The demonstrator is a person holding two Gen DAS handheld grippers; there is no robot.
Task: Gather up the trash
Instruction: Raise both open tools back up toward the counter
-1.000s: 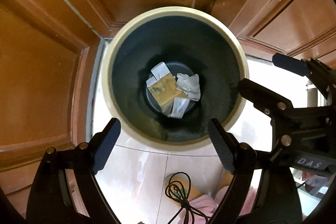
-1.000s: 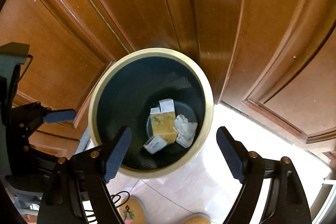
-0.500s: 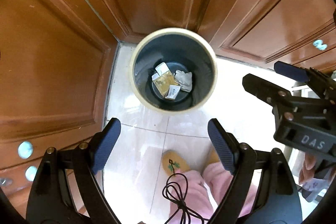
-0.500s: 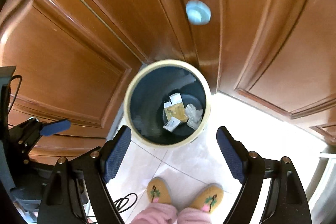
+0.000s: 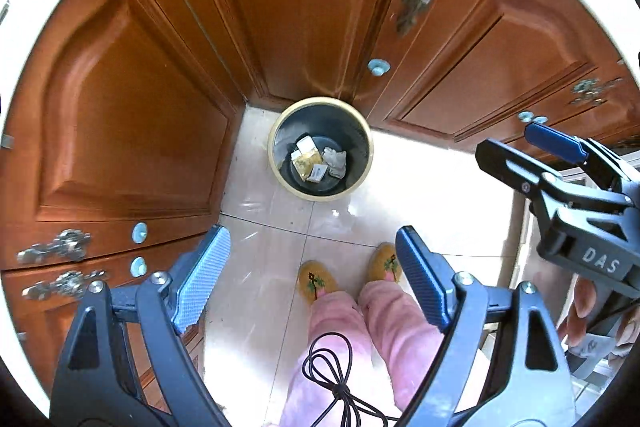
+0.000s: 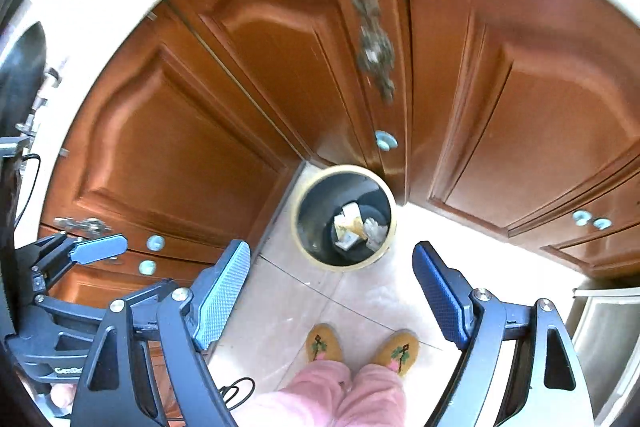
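Both grippers are up high here, fingers spread wide and nothing in them: left gripper [image 5: 308, 281], right gripper [image 6: 330, 293]. Well beyond the fingertips of both, down on the tiled floor [image 5: 420, 183], sits the trash bin [image 5: 321, 150], tucked into the corner of the wooden cabinets [image 5: 132, 131]. The trash [image 5: 316, 161] lies at its bottom: a yellow packet, small cartons, crumpled paper. Light, soft stuff, I'd say; pinch a carton by its flat faces, the paper anywhere. The cream rim looks like the place to grip the bin itself. Doors crowd two sides; open floor lies on the near side, by the person's slippers [image 6: 324, 343].
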